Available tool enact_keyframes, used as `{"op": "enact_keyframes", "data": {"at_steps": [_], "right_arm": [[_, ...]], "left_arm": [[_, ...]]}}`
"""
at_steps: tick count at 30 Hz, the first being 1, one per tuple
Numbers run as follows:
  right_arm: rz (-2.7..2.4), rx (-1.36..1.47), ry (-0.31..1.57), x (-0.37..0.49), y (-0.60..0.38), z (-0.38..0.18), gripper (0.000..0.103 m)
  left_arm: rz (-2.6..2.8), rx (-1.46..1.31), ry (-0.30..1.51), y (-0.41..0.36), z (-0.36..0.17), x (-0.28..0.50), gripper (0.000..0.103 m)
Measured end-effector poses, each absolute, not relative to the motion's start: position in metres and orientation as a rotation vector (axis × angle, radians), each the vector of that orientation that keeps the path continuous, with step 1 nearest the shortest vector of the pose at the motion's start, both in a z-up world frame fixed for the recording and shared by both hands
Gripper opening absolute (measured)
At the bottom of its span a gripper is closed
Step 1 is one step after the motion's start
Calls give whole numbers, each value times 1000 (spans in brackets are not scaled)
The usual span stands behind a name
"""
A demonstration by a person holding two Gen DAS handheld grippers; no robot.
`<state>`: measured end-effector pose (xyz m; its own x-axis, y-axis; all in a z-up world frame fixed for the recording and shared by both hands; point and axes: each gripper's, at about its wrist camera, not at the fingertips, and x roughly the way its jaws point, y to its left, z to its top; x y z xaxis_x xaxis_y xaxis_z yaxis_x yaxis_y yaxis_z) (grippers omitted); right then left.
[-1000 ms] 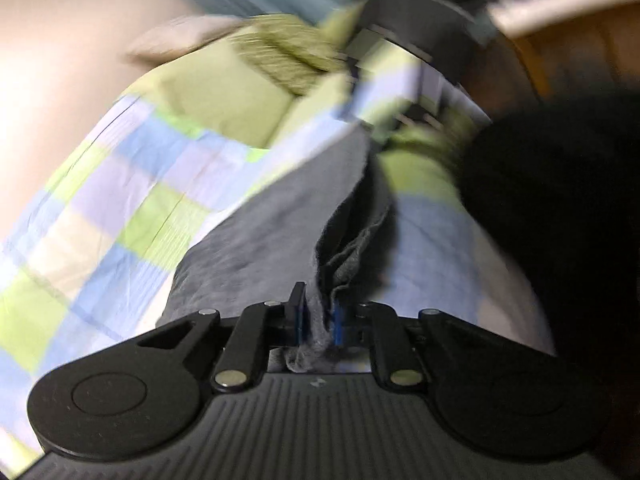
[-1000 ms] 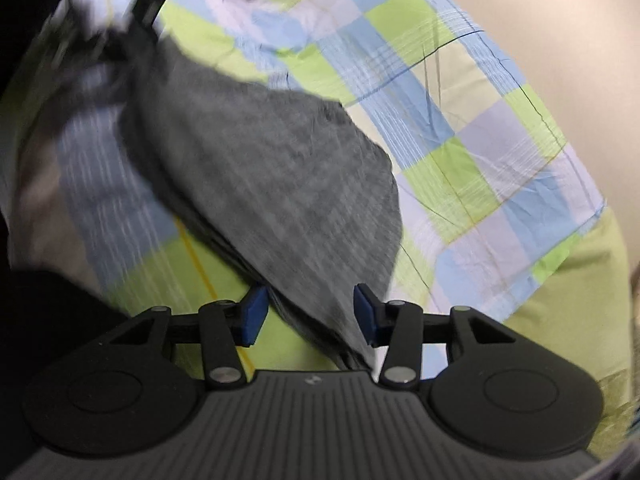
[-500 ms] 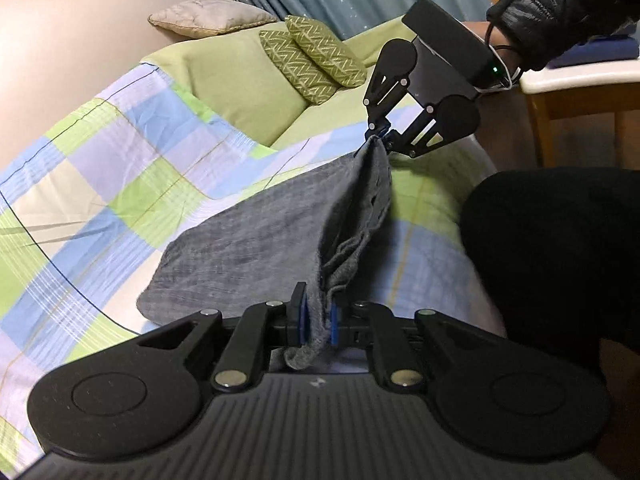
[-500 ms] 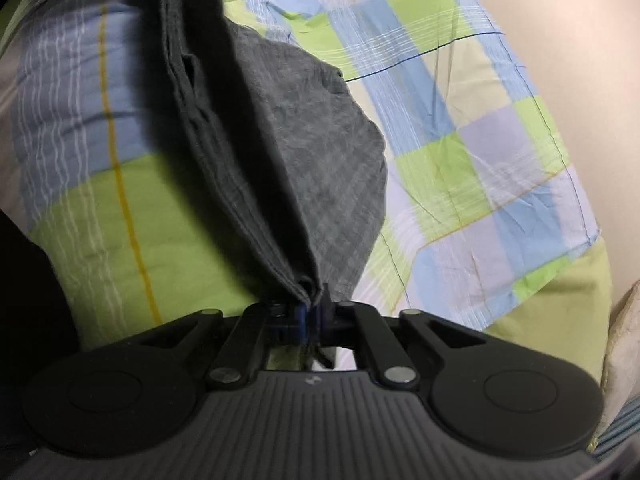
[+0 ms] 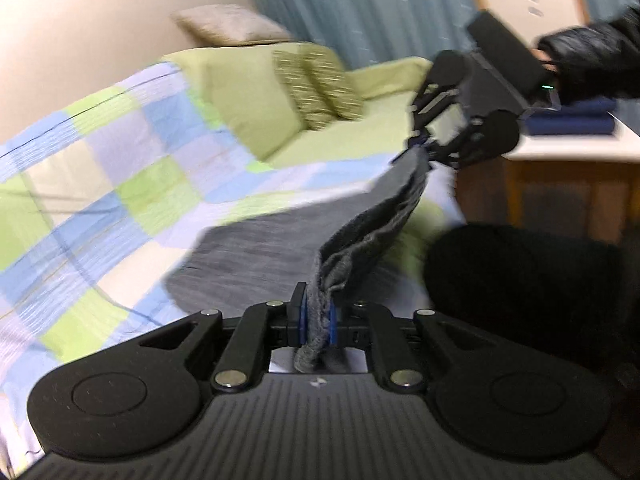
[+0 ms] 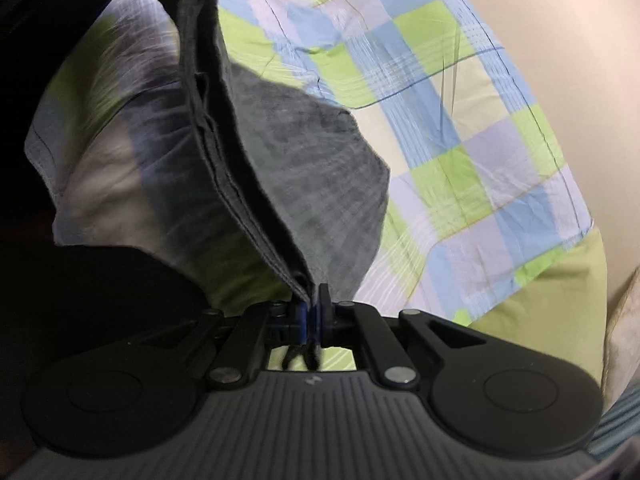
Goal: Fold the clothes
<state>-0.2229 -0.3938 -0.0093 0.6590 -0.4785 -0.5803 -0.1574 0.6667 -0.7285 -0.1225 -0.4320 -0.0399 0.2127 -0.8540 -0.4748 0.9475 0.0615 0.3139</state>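
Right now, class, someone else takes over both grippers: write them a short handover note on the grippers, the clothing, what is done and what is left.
Left gripper: shut on one end of the grey garment.
Right gripper: shut on the other end of the same edge.
Garment: the held edge hangs lifted between the two grippers; the rest trails on the checked bedspread.
Done: both ends gripped, edge raised off the bed.
Left: probably carry the raised edge over the part lying flat, lay it down, release, then finish folding.

My bed has a blue, green and white checked cotton sheet [image 5: 120, 184] over it. A grey woven cloth garment [image 5: 256, 256] partly lies on it. Two green patterned cushions [image 5: 320, 84] sit further back.
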Motion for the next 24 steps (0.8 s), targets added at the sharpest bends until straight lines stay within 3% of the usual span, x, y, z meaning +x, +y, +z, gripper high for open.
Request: {"op": "enact_keyframes", "data": {"at_steps": [7,15,17,20,24], "right_arm": [[-111,-738,909,-108,-485,38,2],[-17,-478,985,15,-590,-10,3],[-33,-428,966,20,-603,-19,18],[-102,-210,834,-2,-629,-12,28],[-162,7,736,-41,-649,-13,35]], "left_arm": [[-1229,421,423,-487,-40,17,9],[-1116,293,635,-515,-102,107,9],[-1117,270,655,-513,-109,110,10],[-1120,230,677,-509,-117,113,10],[-1120,186,700,-510,-120,116,10]]}}
